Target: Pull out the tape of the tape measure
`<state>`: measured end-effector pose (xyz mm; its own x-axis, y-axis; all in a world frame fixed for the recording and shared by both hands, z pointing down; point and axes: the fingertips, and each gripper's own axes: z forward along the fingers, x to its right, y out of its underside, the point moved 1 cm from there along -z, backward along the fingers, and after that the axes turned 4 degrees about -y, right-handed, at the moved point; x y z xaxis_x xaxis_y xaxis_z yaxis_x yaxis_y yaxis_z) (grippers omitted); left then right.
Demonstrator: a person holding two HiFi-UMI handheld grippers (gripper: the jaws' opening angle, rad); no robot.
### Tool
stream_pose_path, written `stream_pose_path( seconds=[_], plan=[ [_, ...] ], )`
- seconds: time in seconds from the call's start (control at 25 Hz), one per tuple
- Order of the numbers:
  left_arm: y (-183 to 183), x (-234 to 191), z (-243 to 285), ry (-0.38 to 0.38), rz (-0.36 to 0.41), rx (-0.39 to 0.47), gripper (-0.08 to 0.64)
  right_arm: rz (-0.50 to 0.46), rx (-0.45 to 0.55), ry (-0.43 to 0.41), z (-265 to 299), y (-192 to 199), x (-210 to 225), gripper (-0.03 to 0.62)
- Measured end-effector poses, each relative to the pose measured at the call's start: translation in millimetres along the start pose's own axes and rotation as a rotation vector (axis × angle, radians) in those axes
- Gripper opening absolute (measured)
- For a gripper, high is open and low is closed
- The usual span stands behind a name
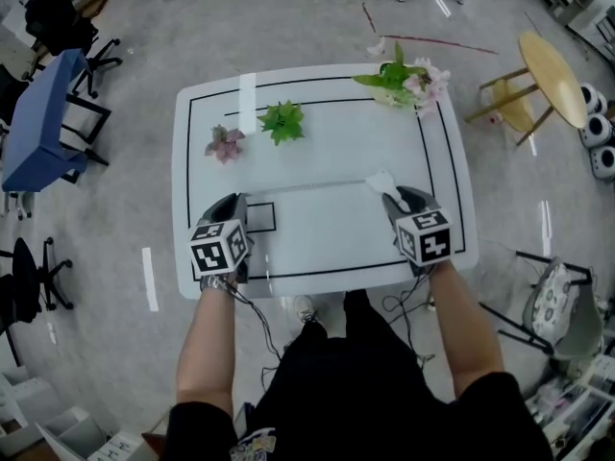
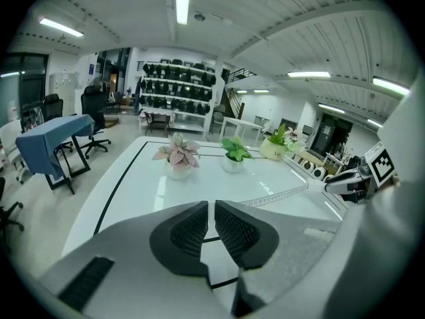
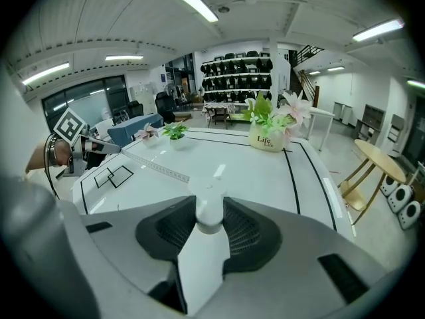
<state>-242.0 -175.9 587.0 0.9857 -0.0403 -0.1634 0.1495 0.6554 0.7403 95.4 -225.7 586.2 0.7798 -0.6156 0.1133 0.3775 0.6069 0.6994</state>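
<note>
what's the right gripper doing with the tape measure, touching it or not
Touching. The right gripper view shows the right gripper with both pads pressed on the white tape measure.

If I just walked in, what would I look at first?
Probably the long white tape stretched across the white table, pinched by the left gripper at one end, with its tape measure case clamped in the right gripper at the other. Next, the pink plant, green plant and flower pot along the far side.
</note>
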Motion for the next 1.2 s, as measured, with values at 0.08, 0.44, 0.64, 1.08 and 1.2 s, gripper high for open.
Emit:
stream_pose_path(
  seconds=[0.08,0.44,0.64,1.08,1.2],
  plan=[
    [3,-2,7,-0.004,-0.001,-0.013,0.034,-0.012,-0.01,0.003,7,3,1,0.126],
    [18,-12,26,-0.014,-0.015,-0.055,0.034,-0.036,-0.029,0.016,29,15,0,0.126],
    [23,-16,31,-0.016,-0.014,-0.066,0.034,-0.043,-0.03,0.027,34,19,-2,0.126],
    [34,-20,36,-0.022,0.0,-0.093,0.034,-0.065,-0.048,0.041,41,32,-5,0.126],
    [36,-20,37,-0.026,0.007,-0.101,0.034,-0.065,-0.056,0.042,43,37,-5,0.126]
  ],
)
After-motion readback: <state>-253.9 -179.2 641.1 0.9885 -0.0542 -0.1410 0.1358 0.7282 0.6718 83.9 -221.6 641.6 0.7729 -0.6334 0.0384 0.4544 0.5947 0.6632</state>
